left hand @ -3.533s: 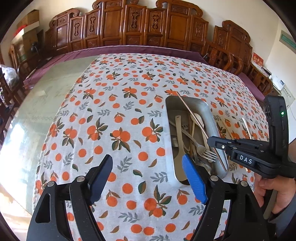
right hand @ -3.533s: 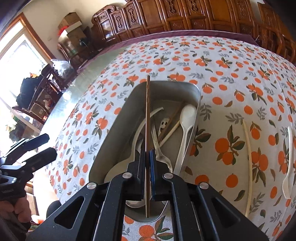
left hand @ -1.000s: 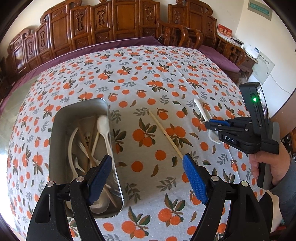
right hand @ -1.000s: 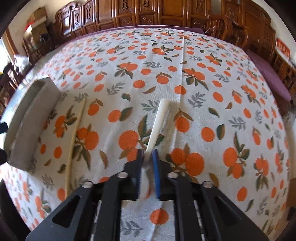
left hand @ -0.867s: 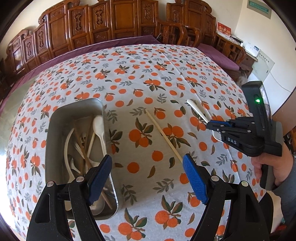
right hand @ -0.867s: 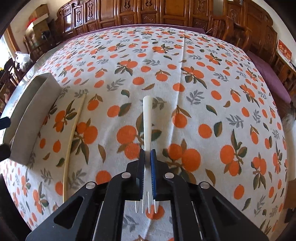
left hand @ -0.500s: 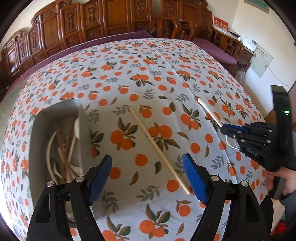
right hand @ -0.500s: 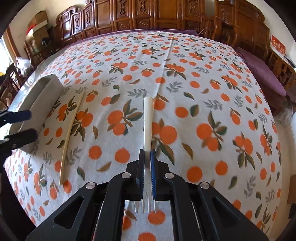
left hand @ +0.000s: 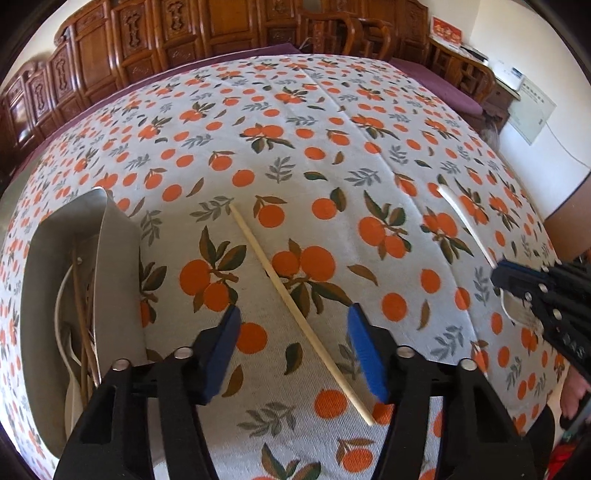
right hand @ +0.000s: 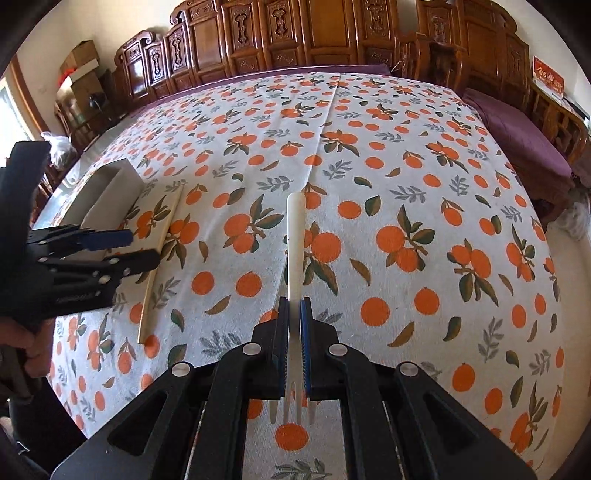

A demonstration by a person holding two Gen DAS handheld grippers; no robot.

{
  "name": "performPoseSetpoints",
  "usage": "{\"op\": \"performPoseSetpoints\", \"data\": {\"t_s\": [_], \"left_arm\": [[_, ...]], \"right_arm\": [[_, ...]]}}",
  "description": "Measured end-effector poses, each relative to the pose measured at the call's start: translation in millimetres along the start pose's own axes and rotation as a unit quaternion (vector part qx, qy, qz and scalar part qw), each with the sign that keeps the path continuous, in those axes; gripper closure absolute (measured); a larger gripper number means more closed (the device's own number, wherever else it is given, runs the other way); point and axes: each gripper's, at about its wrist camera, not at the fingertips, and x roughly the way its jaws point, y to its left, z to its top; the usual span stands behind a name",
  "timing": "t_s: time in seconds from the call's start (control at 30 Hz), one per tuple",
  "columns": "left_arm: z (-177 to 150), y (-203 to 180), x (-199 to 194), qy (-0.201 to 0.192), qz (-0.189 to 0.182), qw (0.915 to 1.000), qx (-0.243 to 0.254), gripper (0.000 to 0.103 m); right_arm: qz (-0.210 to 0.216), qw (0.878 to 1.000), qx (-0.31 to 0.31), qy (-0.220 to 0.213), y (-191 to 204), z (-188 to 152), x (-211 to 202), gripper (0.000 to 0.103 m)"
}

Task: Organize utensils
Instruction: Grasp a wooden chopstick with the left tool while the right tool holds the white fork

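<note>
A pale chopstick (left hand: pixel 295 310) lies slantwise on the orange-print tablecloth. My left gripper (left hand: pixel 293 332) hangs low over it with a blue pad on either side. Its jaws are closing and neither pad touches the stick. The metal tray (left hand: pixel 110 258) with several utensils sits just left of it. My right gripper (right hand: pixel 294 310) is shut on a white plastic fork (right hand: pixel 295 240), handle pointing away and tines back toward the camera, held above the cloth. In the right wrist view the left gripper (right hand: pixel 110 247) is over the chopstick (right hand: pixel 162 240), beside the tray (right hand: pixel 107 188).
The tablecloth (left hand: pixel 332 122) covers a large round table. Carved wooden chairs (right hand: pixel 295 33) stand around its far side, and a purple undercloth (right hand: pixel 517 136) shows at the right. A hand (right hand: pixel 22 339) holds the left gripper. The table's right edge drops off near the right gripper (left hand: pixel 535 291).
The left gripper moved right and down over the chopstick and its jaws narrowed; the tray slid toward the view's left edge. The right gripper lifted the fork off the cloth.
</note>
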Motion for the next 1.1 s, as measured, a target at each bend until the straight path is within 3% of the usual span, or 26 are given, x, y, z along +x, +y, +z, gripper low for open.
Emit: {"op": "performPoseSetpoints", "data": {"t_s": [0.13,0.33,0.47,0.57,1.1], "left_arm": [[1,4,10,0.011,0.001,0.9999,-0.011,0.063],[-2,5,14,0.016,0.006,0.9998,-0.008,0.065],[-3,7,13,0.017,0.003,0.9998,-0.011,0.078],[-5,7,11,0.023,-0.004,0.9997,-0.007,0.094],[-25,25,-13,0.021,-0.011,0.9996,-0.014,0.099]], "right_arm": [[0.005,1.000,0.000,0.002,4,-3,2,0.096],[0.010,1.000,-0.002,0.004,9,-7,3,0.096],[0.011,1.000,-0.003,0.005,11,-8,1,0.096],[0.012,1.000,-0.005,0.003,14,-9,-1,0.096],[0.025,1.000,-0.007,-0.002,39,-17,-16,0.096]]}}
